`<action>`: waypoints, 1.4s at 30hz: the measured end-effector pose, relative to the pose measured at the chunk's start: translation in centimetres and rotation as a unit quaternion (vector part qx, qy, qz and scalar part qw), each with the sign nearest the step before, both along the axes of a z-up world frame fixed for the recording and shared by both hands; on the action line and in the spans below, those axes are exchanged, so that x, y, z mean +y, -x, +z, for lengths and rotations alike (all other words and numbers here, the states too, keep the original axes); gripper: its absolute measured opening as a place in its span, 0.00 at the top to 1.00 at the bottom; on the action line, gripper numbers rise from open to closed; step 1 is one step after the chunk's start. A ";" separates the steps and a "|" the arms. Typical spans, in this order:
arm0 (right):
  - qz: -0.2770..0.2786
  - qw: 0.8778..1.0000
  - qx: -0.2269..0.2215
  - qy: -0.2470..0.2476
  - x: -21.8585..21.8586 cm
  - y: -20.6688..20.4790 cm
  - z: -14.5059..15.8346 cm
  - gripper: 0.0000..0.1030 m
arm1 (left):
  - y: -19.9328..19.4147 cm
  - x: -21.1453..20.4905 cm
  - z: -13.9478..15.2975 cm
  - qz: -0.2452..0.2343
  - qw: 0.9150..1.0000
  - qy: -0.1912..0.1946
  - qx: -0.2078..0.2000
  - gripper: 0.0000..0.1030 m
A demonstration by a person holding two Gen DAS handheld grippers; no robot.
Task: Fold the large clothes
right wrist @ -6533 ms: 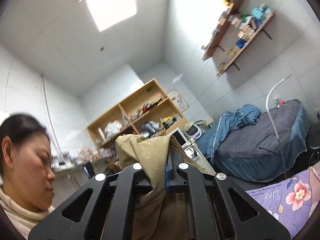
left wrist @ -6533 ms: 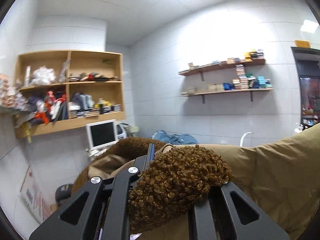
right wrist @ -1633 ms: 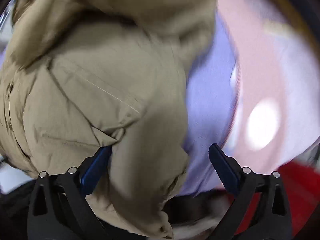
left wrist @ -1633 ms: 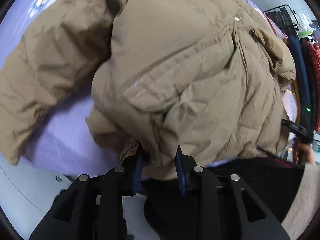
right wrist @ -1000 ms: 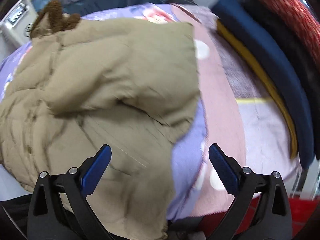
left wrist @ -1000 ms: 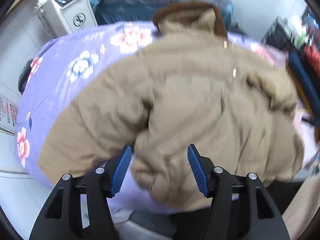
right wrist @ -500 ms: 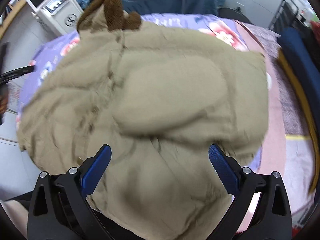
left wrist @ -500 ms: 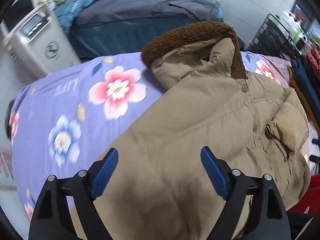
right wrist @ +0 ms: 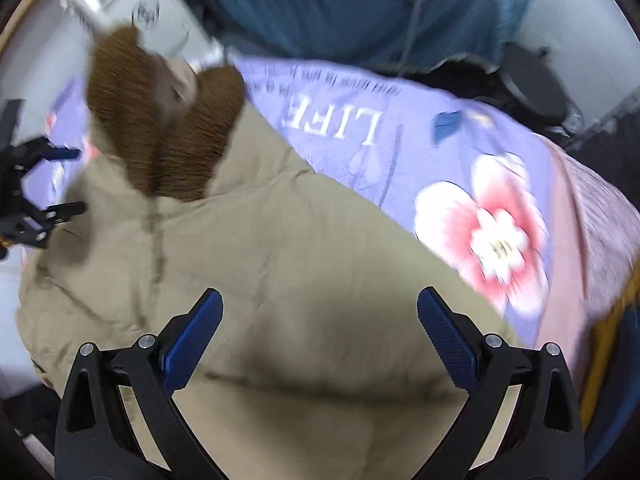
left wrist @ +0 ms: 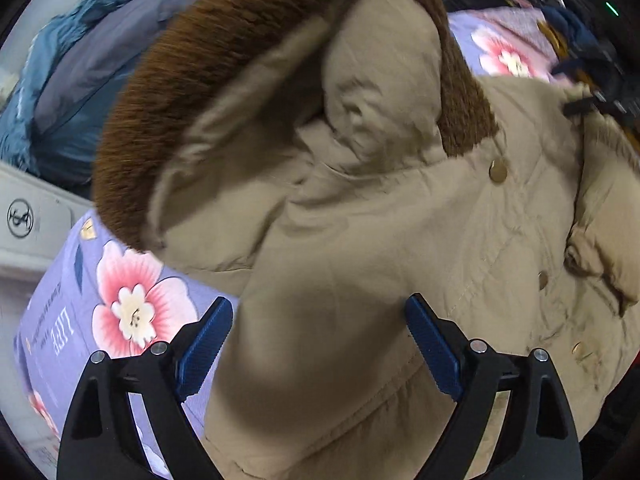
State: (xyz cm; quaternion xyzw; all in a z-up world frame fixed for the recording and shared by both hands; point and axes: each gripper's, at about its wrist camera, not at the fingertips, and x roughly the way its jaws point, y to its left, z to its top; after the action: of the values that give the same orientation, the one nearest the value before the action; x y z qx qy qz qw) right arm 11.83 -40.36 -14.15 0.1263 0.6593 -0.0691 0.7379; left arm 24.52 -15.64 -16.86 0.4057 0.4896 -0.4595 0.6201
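The tan padded coat [left wrist: 380,240] lies spread front-up on the floral purple sheet [left wrist: 132,312] covering the surface, its brown fleece-trimmed hood [left wrist: 208,64] towards the far edge; it looks laid out but not yet folded, so sleeves and body likely remain to be turned in. The left gripper [left wrist: 318,344] points steeply down over the coat's shoulder below the hood, its jaws opening with fabric beneath them but nothing pinched. The right gripper [right wrist: 318,340] points straight down above the coat's other side, its jaws spread wide and released, empty. A grey and blue bed [right wrist: 360,12] stands beyond.
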 end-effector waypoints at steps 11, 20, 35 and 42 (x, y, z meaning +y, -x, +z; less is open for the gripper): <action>0.064 0.997 -0.039 -0.016 2.4 -0.2 -3.9 0.79 | 1.6 -1.4 -3.6 -0.042 0.999 -0.021 0.016 0.54; -0.046 0.984 -0.157 0.069 1.1 5.6 4.7 0.88 | 2.3 -5.4 3.3 -0.037 0.995 0.071 -0.054 0.82; -0.204 0.951 -0.224 0.057 3.0 13.1 9.0 0.17 | 4.1 0.3 8.9 0.098 0.978 0.147 -0.110 0.22; -0.033 0.987 -0.151 0.054 15.3 21.2 6.4 0.17 | 12.0 10.9 8.0 0.102 0.989 0.107 -0.019 0.28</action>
State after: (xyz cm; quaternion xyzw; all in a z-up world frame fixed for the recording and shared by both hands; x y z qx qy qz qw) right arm -9.34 -25.04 -7.72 0.1169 0.5313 -0.1095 0.8319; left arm 12.47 -4.71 -8.85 0.2935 0.4647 -0.4360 0.7126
